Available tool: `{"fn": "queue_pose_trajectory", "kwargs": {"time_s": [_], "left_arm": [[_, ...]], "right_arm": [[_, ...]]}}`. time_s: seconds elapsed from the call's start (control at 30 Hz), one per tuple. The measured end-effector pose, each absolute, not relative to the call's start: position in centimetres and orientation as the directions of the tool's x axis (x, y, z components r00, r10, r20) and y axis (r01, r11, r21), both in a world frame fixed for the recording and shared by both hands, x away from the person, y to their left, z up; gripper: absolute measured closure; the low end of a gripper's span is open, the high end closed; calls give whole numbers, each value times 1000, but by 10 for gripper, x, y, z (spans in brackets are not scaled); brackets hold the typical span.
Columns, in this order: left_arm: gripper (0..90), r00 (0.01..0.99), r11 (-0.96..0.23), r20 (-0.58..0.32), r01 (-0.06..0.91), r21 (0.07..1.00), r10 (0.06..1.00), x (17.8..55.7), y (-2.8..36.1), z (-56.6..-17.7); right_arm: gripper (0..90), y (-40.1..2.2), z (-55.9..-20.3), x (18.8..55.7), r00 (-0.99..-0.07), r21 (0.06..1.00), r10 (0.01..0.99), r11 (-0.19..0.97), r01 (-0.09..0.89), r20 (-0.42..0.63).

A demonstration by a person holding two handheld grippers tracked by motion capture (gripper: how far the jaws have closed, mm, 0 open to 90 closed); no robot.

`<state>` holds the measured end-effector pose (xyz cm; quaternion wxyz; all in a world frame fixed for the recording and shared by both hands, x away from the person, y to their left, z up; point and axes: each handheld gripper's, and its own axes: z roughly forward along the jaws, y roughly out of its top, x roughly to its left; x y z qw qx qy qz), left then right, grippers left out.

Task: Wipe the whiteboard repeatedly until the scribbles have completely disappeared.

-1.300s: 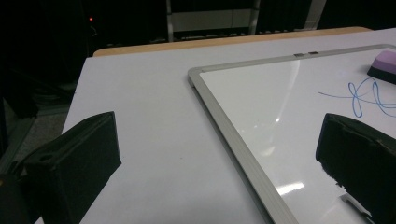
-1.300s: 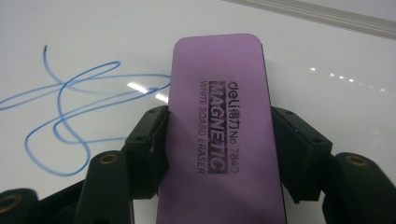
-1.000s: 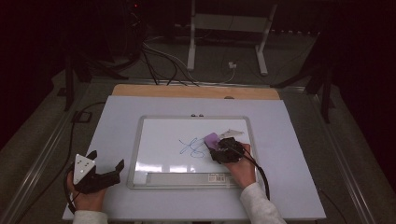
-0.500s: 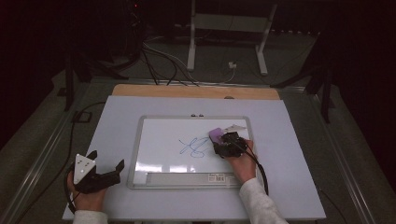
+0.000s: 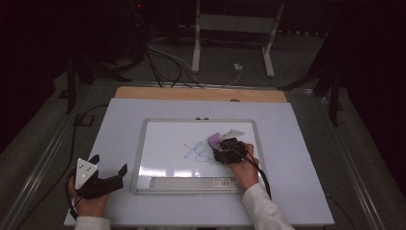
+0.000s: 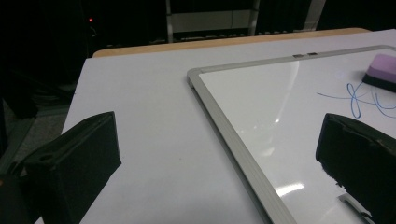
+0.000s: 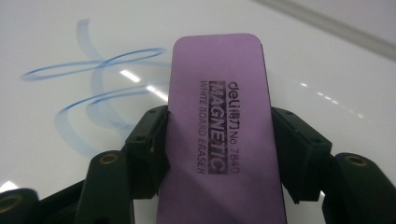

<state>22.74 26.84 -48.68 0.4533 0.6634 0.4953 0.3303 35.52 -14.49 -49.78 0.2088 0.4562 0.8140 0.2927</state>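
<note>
1. The right claw [image 7: 218, 140] is clamping a flat purple rectangular whiteboard eraser [image 7: 219, 126], its two black jaws pressing on the eraser's long sides in the right gripper view
2. The eraser is showing black print on its purple top, with the words "MAGNETIC" and "WHITE BOARD ERASER", and it is lying face down on the white surface
3. In the high view the right claw [image 5: 225, 148] is sitting over the right half of the silver-framed rectangular whiteboard [image 5: 167, 143], with the eraser [image 5: 215, 139] poking out at its far side
4. A thin blue looping pen scribble [image 5: 196, 152] is lying on the whiteboard just to the left of the eraser; in the right gripper view the scribble [image 7: 93, 93] is looking partly smeared into pale blue streaks beside the eraser
5. The left claw [image 5: 109, 165] is resting near the front left corner of the pale lilac worktop [image 5: 306, 158], off the whiteboard, with its jaws standing wide apart and nothing between them
6. In the left gripper view the two black jaws are framing bare worktop [image 6: 140, 116] and the whiteboard's silver frame [image 6: 219, 112], with the eraser [image 6: 382, 70] and the scribble [image 6: 359, 95] showing farther off at the right edge
7. A black cable [image 5: 258, 172] is trailing from the right claw back along the person's white sleeve [image 5: 261, 208]
</note>
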Motion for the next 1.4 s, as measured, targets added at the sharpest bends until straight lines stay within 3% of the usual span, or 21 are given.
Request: {"fn": "queue_pose_trajectory", "kwargs": {"time_s": [0.23,0.4,0.6,0.93,1.23,1.37,1.4], "left_arm": [[7,296,-102,-10,361,927,955,228,268,-487],[6,295,-102,-10,361,927,955,228,268,-488],[7,296,-104,-8,361,927,955,228,267,-487],[6,295,-100,-12,362,927,956,228,269,-488],[6,297,-105,-8,362,926,955,228,268,-488],[6,296,-104,-8,362,926,955,228,268,-488],[7,296,-103,-9,361,927,955,228,268,-487]], "right_arm": [[411,-144,-498,370,-462,664,885,381,644,-60],[411,-131,-498,357,-538,661,843,409,630,-9],[411,-122,-497,349,-578,658,816,446,607,-20],[411,-130,-497,371,-460,653,885,392,648,-75],[411,-114,-497,351,-581,650,814,450,612,-17],[412,-115,-498,353,-578,654,816,442,614,-9],[412,-117,-498,357,-541,661,840,432,614,-46]]}}
